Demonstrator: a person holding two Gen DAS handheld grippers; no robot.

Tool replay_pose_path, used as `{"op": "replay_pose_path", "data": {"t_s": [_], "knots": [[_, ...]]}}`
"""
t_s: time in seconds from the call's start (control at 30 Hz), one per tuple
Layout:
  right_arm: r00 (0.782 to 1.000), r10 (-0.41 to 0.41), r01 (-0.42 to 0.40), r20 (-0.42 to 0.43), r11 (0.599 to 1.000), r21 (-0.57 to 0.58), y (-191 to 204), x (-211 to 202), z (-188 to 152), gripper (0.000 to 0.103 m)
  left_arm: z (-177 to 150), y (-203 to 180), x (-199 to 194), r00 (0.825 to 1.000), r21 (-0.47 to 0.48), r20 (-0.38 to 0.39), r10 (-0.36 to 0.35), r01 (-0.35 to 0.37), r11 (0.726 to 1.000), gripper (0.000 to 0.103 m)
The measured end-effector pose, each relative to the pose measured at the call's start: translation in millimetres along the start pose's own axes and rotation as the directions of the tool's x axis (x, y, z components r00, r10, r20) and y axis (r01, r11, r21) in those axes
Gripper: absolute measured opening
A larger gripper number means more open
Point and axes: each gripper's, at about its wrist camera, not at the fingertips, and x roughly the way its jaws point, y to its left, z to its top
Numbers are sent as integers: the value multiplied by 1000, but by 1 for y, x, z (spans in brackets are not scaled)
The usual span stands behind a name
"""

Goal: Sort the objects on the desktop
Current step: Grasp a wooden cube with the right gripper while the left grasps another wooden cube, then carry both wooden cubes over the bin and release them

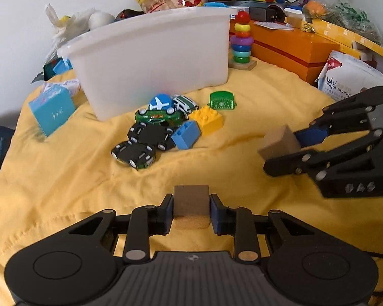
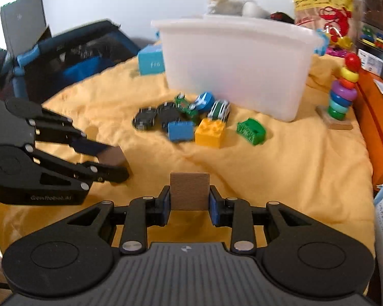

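My left gripper [image 1: 191, 210] is shut on a brown wooden block [image 1: 191, 202], held just over the yellow cloth [image 1: 63, 178]. From the right wrist view this same gripper [image 2: 120, 162] comes in at the left. My right gripper [image 2: 189, 200] is shut on a second wooden block [image 2: 189, 191]; in the left wrist view it [image 1: 280, 150] enters from the right with its block [image 1: 278, 142]. Ahead, in front of a white plastic bin [image 1: 153, 58], lies a cluster: toy cars [image 1: 145, 137], a blue brick [image 1: 186, 135], a yellow brick [image 1: 208, 119] and a green piece [image 1: 222, 100].
A ring-stacker toy [image 1: 241, 40] and an orange box [image 1: 291, 48] stand to the right of the bin. A light blue box [image 1: 52, 113] sits at the bin's left. Snack bags and clutter line the back. A dark bag [image 2: 71, 58] lies off the cloth's left edge.
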Motion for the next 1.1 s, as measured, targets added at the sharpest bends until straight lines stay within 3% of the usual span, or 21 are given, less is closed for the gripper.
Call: {"op": "replay_pose_path", "data": {"t_s": [0.5, 0.67, 0.93, 1.1], "knots": [[999, -38, 38, -25, 999, -19, 7, 3, -9, 33, -8, 3, 5, 999, -30, 18, -31, 32, 999, 33], [999, -7, 10, -35, 997, 79, -1, -3, -5, 33, -3, 9, -11, 997, -64, 21, -70, 72, 995, 33], [996, -62, 55, 68, 993, 102, -14, -37, 21, 33, 30, 29, -52, 991, -82, 122, -60, 70, 994, 33], [979, -125, 108, 162, 988, 107, -27, -57, 52, 33, 70, 48, -71, 976, -100, 209, -57, 79, 992, 33]]}}
